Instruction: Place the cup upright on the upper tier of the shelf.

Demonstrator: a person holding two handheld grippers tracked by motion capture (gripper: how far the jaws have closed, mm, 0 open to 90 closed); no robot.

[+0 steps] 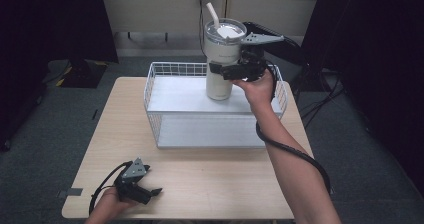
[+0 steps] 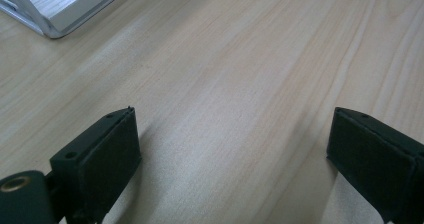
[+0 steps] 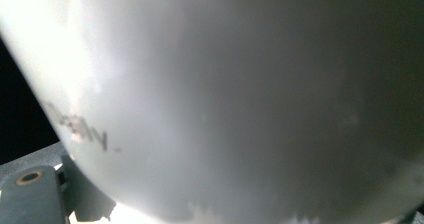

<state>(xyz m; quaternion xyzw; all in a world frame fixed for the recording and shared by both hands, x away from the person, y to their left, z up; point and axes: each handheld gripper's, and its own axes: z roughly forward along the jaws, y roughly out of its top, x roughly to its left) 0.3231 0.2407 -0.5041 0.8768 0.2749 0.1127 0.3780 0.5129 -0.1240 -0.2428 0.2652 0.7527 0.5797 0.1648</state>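
A tall cream tumbler (image 1: 220, 64) with a clear lid and a white straw stands upright at the back of a white wire rack (image 1: 165, 71). My right gripper (image 1: 231, 70) reaches in from the right and is shut on the tumbler's body about halfway up. In the right gripper view the tumbler's wall (image 3: 225, 99) sits very close, with faint lettering at the left and one finger (image 3: 82, 196) pressed against it. I cannot tell whether its base touches the rack's top. My left gripper (image 1: 152, 193) rests open on the wooden table (image 1: 210, 179) at the front left, nothing between its fingers (image 2: 105, 159).
The rack sits across the back half of the table, its lower white shelf (image 1: 210, 131) facing me; its corner (image 2: 55, 14) shows in the left gripper view. Bare wood lies in front of it. Dark curtains stand at both sides, and cables run along the floor.
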